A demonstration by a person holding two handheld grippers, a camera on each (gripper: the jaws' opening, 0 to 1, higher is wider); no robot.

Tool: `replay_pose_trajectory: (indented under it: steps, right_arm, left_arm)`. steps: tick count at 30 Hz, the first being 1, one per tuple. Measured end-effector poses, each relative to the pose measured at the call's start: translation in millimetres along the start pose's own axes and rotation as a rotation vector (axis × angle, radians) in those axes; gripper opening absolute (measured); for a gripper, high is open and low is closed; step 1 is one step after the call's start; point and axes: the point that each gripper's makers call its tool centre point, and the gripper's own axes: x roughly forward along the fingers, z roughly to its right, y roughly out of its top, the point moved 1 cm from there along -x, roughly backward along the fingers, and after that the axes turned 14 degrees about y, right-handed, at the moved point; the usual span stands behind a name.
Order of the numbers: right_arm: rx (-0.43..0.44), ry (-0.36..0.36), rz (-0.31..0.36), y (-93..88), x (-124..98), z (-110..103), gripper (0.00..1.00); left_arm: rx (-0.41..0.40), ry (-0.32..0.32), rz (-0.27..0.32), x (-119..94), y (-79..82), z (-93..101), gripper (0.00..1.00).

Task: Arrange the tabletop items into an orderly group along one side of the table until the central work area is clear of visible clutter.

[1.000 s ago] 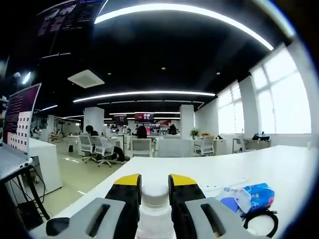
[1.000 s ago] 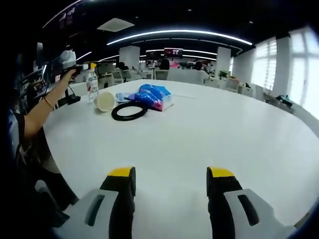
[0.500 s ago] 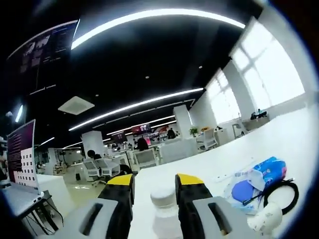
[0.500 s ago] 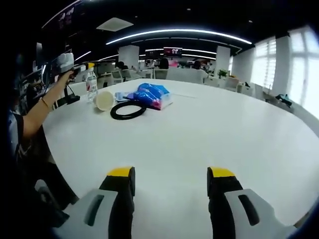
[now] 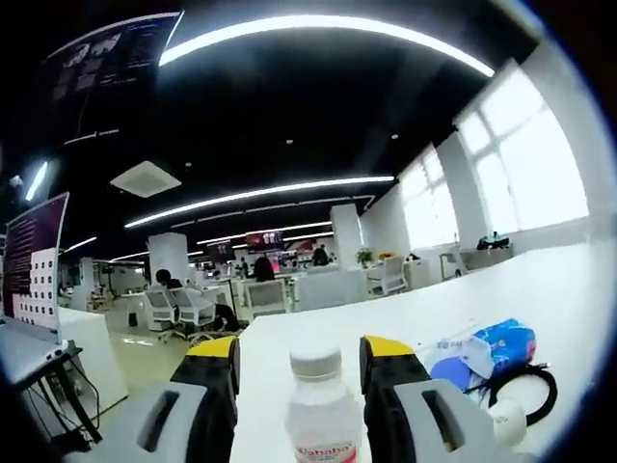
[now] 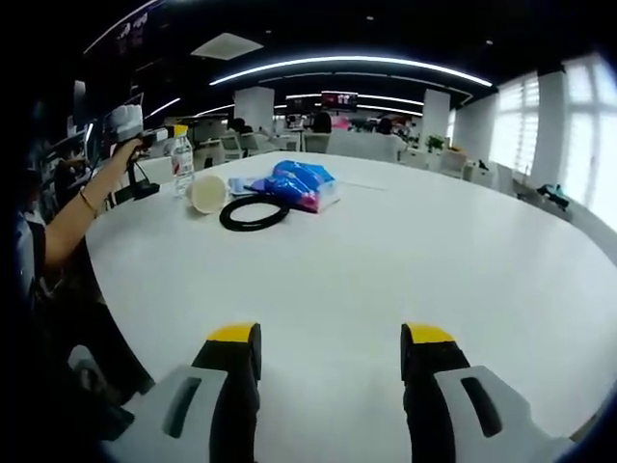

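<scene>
In the left gripper view, the yellow-tipped jaws of the left gripper (image 5: pixel 300 359) are spread apart, and a clear plastic bottle (image 5: pixel 321 417) with a white cap is seen standing between them with a gap on each side, so nothing is clamped. To the right of the bottle, on the white table (image 5: pixel 540 299), a blue and white packet (image 5: pixel 480 351) is seen, with a black cable loop (image 5: pixel 519 389) and a white cup (image 5: pixel 508 422) lying on its side just beside it.

In the right gripper view, the jaws of the right gripper (image 6: pixel 331 340) are held wide apart over bare table near the close edge, with nothing between them. At the far left of the table the same group is seen close together: the bottle (image 6: pixel 181 165) upright near the edge, the cup (image 6: pixel 206 194) tipped over beside it, the cable loop (image 6: pixel 254 213) lying flat, and the packet (image 6: pixel 300 186) behind it. The left gripper (image 6: pixel 130 126) is held by a hand (image 6: pixel 123 149) just left of the bottle. The middle and right of the table are bare.
</scene>
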Motion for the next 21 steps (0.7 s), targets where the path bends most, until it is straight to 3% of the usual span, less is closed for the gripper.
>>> replay_pose_trajectory:
  steps: [4,11,16,21]
  right_arm:
    - [-0.001,-0.003,0.007,1.7,-1,1,0.56]
    - [-0.002,0.004,0.001,-0.4,0,-2,0.56]
    - [-0.002,0.007,0.0,-1.4,0,-3,0.56]
    - [0.001,0.028,0.011,0.0,-1,-8,0.56]
  left_arm:
    - [0.113,-0.077,0.087,-8,10.7,10.0,0.54]
    - [0.341,-0.151,0.142,-20,11.8,24.3,0.59]
    - [0.391,-0.166,0.152,-25,9.3,28.1,0.6]
    - [0.416,-0.195,0.159,-29,6.2,32.7,0.67]
